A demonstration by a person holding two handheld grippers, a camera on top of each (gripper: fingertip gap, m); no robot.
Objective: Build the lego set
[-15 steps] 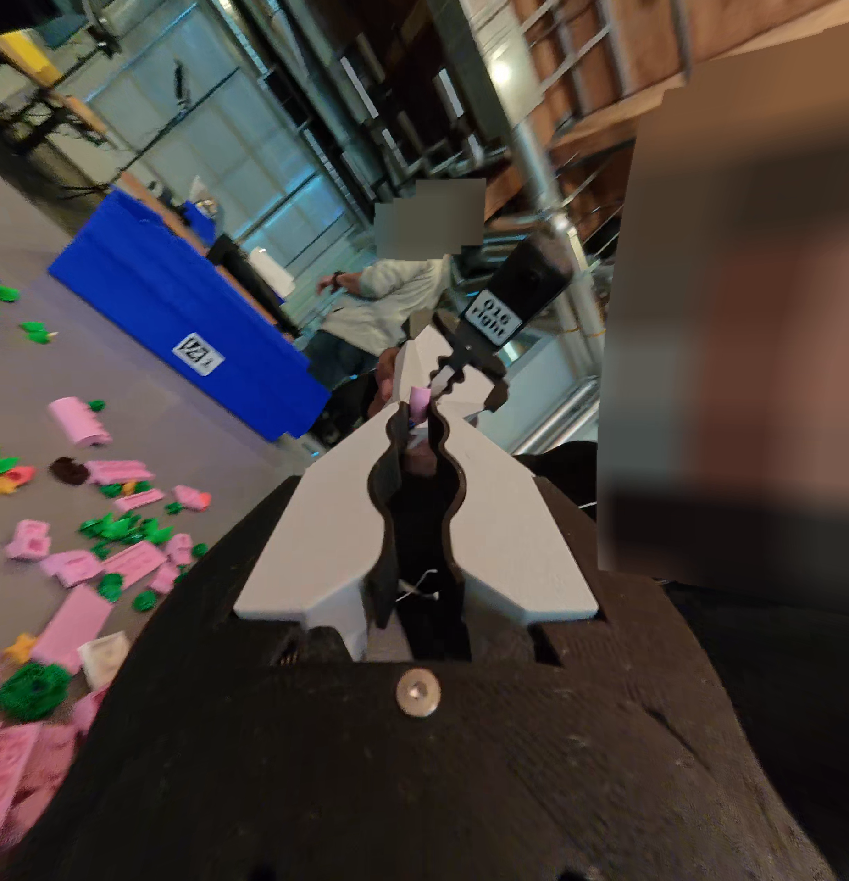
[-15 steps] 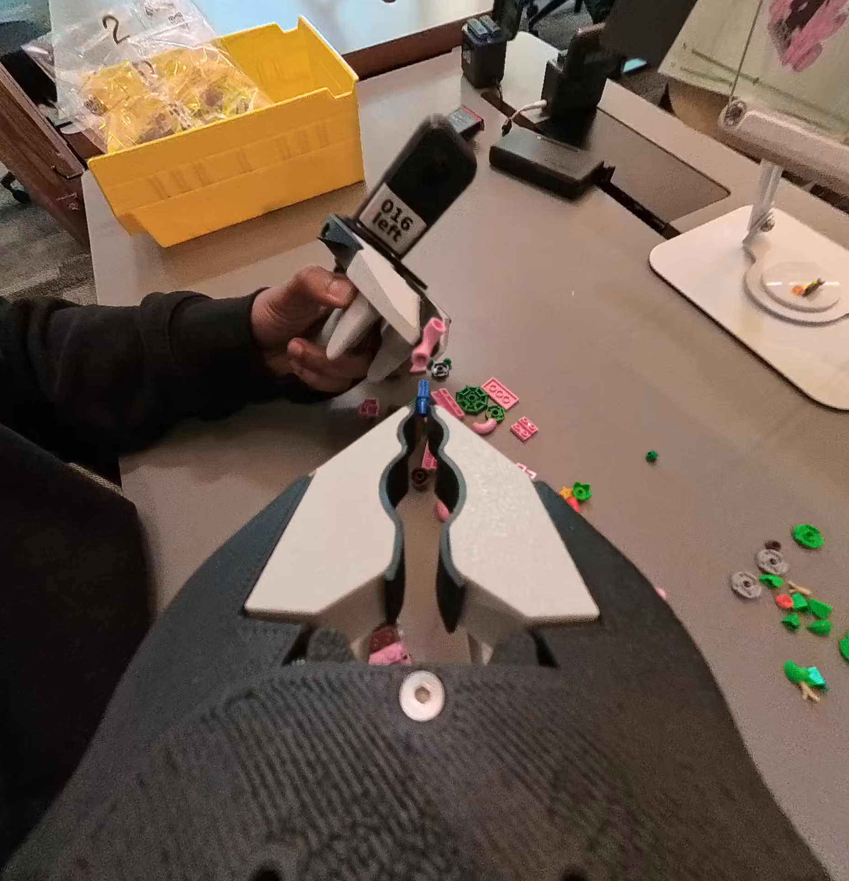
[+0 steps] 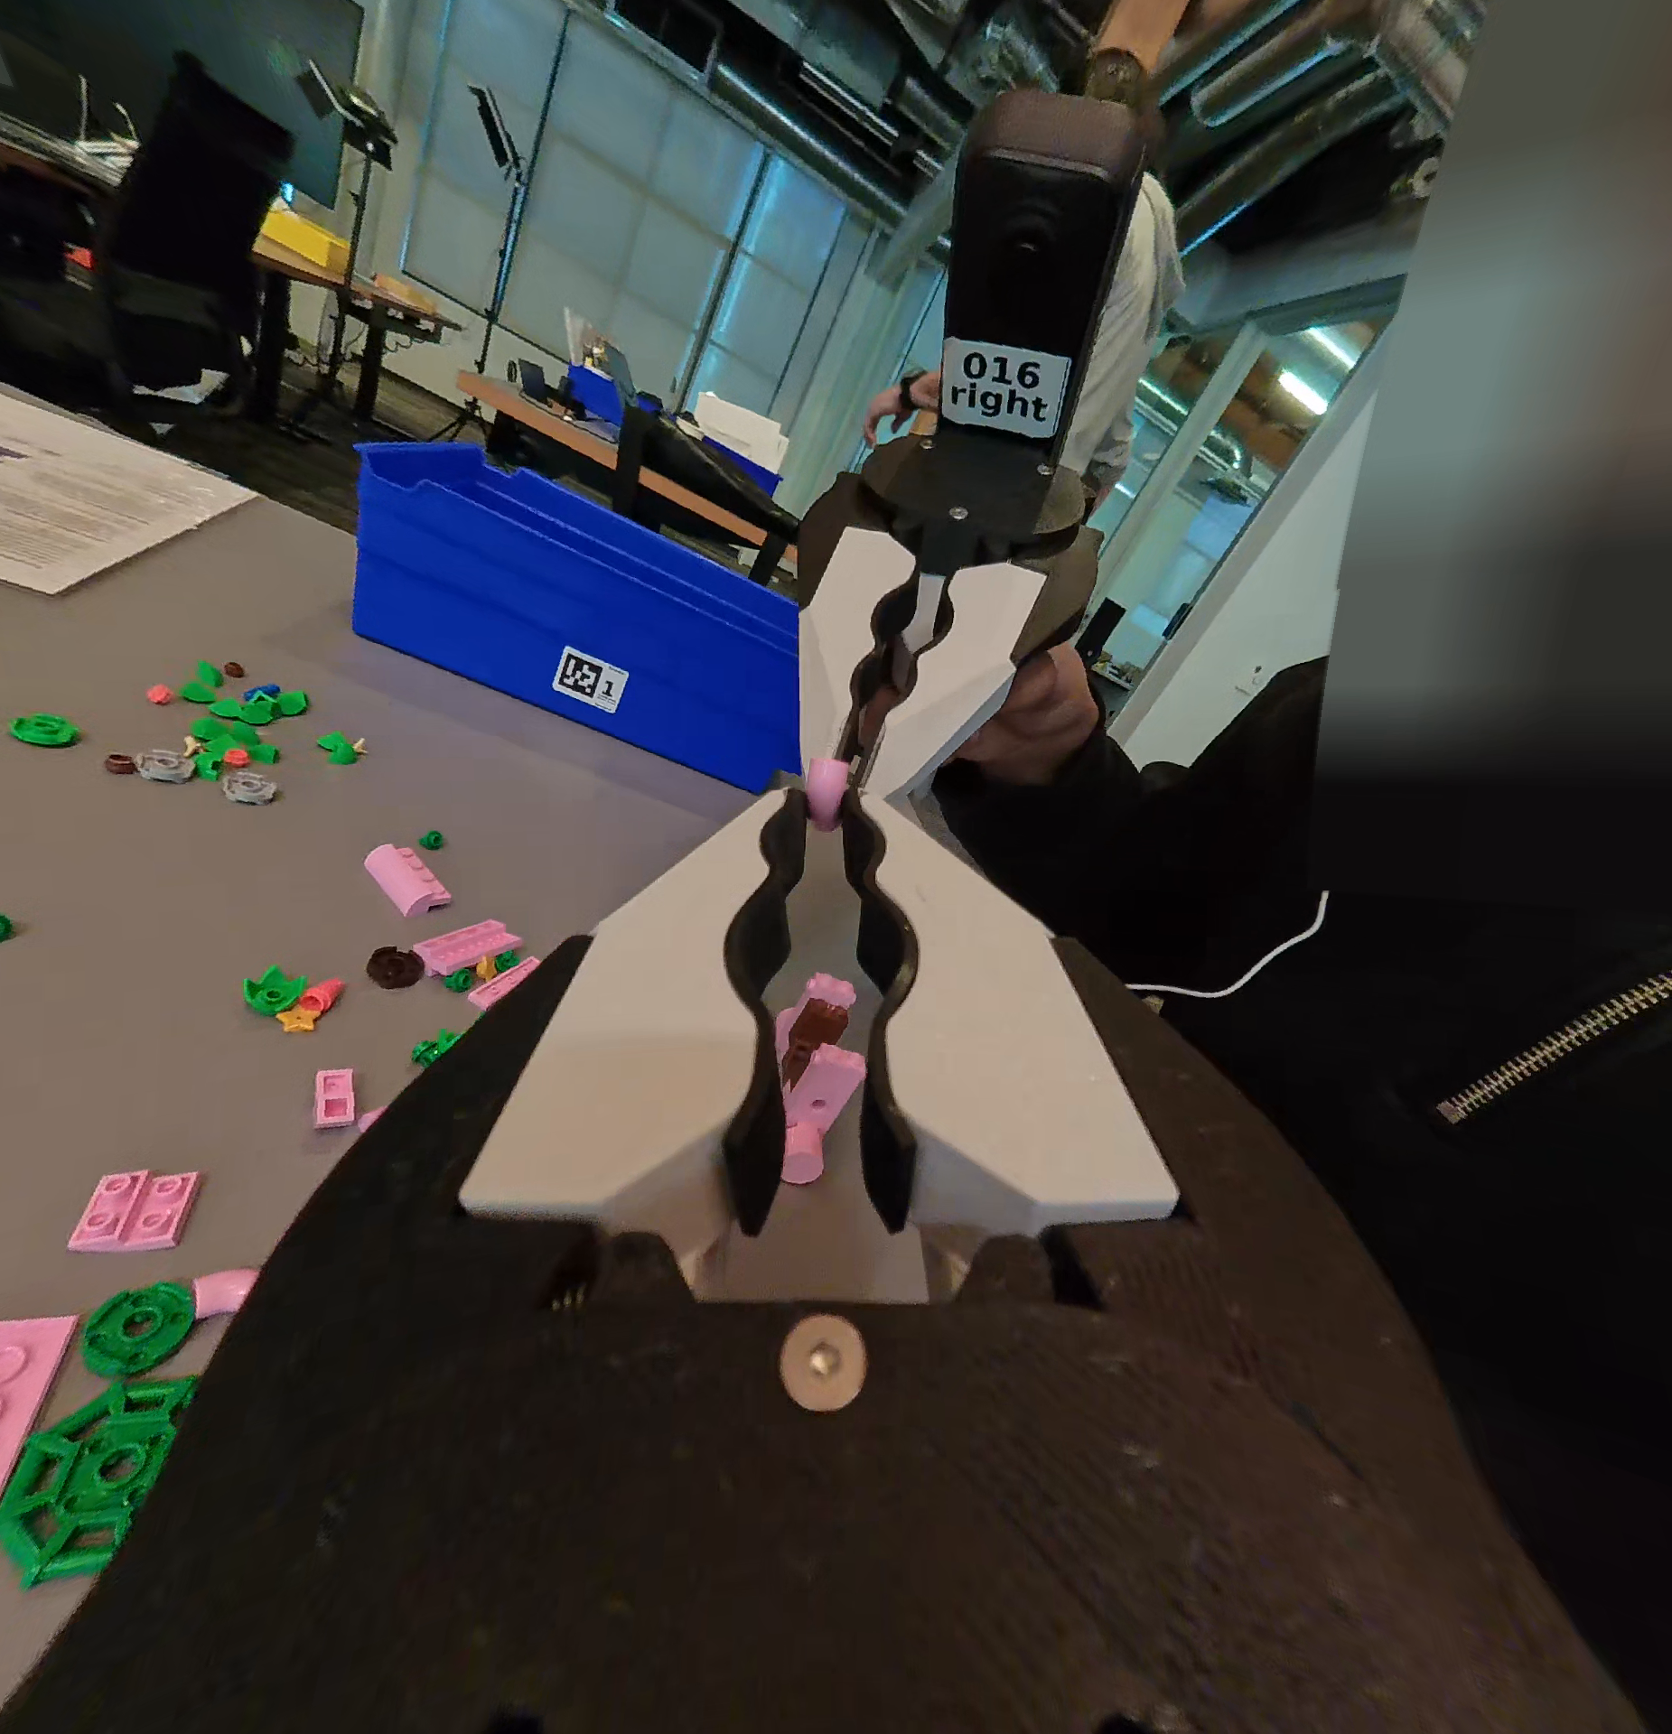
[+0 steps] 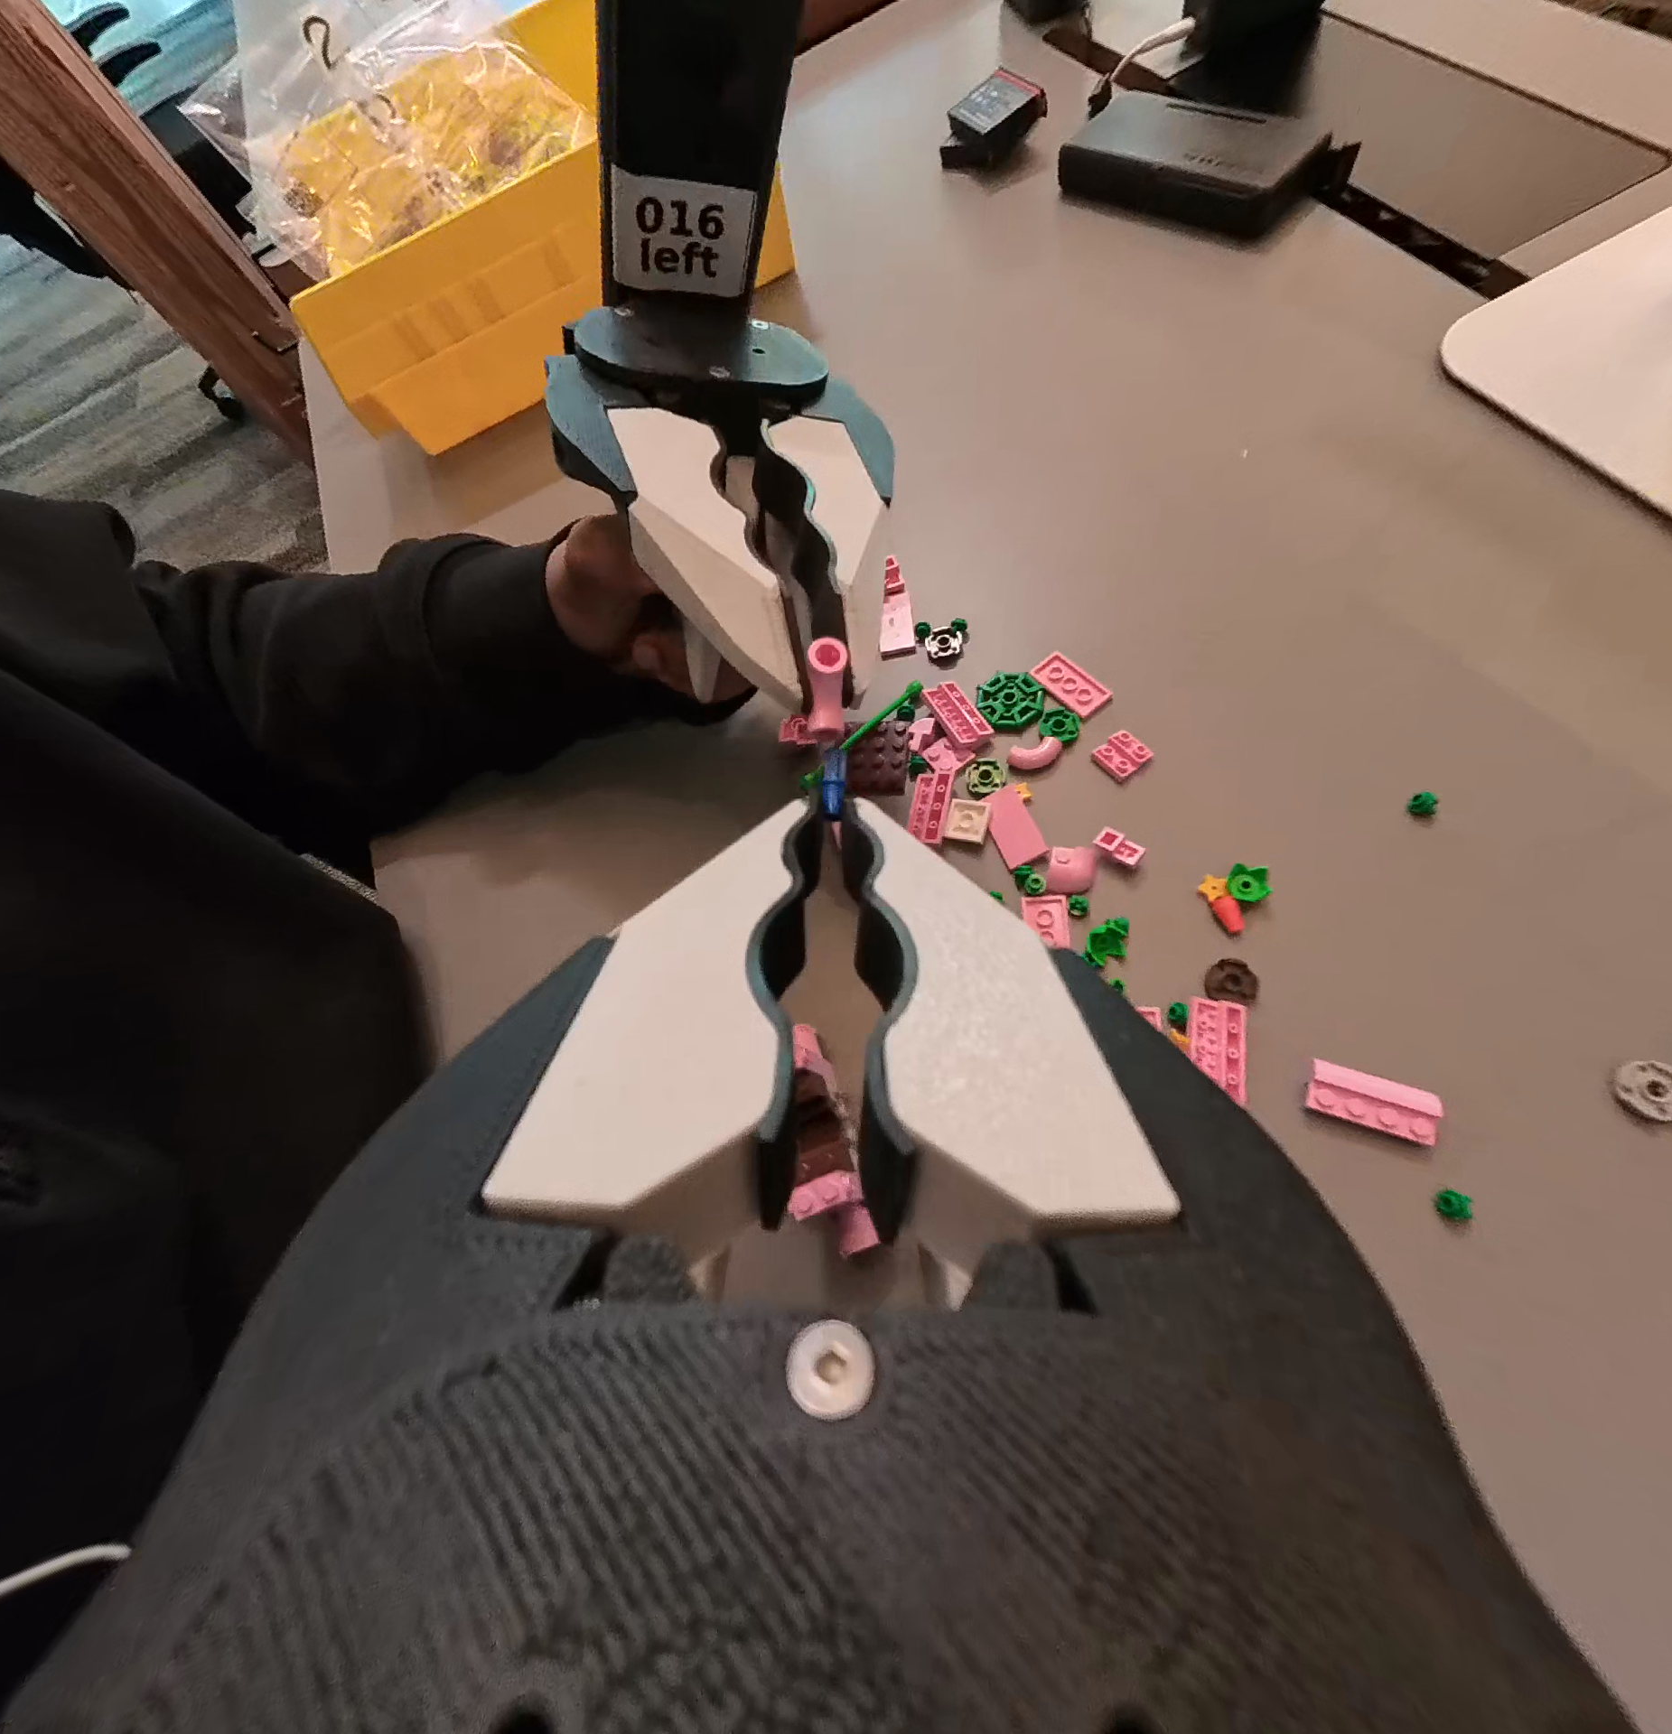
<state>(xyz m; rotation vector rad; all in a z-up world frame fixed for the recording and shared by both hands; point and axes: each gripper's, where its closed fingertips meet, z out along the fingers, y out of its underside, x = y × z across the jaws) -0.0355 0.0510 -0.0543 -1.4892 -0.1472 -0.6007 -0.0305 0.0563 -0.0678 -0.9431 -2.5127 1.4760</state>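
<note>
My left gripper (image 3: 822, 812) is shut on a small pink tube piece (image 3: 827, 783), held in the air. In the right wrist view the left gripper (image 4: 827, 690) points down with the pink tube piece (image 4: 824, 690) at its tips. My right gripper (image 4: 833, 816) is shut on a small blue pin (image 4: 833, 783) just below the pink piece, a short gap apart. In the left wrist view the right gripper (image 3: 855, 751) meets mine tip to tip; the pin is hidden there. A small pink and brown assembly (image 3: 818, 1060) lies on the table under the fingers, and shows in the right wrist view too (image 4: 822, 1145).
Loose pink and green pieces (image 4: 1019, 751) lie scattered on the grey table (image 4: 1188, 563). A blue bin (image 3: 569, 600) and a paper sheet (image 3: 72, 488) stand far left. A yellow bin (image 4: 494, 310), black devices (image 4: 1188, 159) and a white stand base (image 4: 1583, 357) lie beyond. My two grippers' fingertips are within a few centimetres of each other.
Both grippers have moved together and now face each other tip to tip. The left gripper has tilted down toward the table. Each still holds its piece.
</note>
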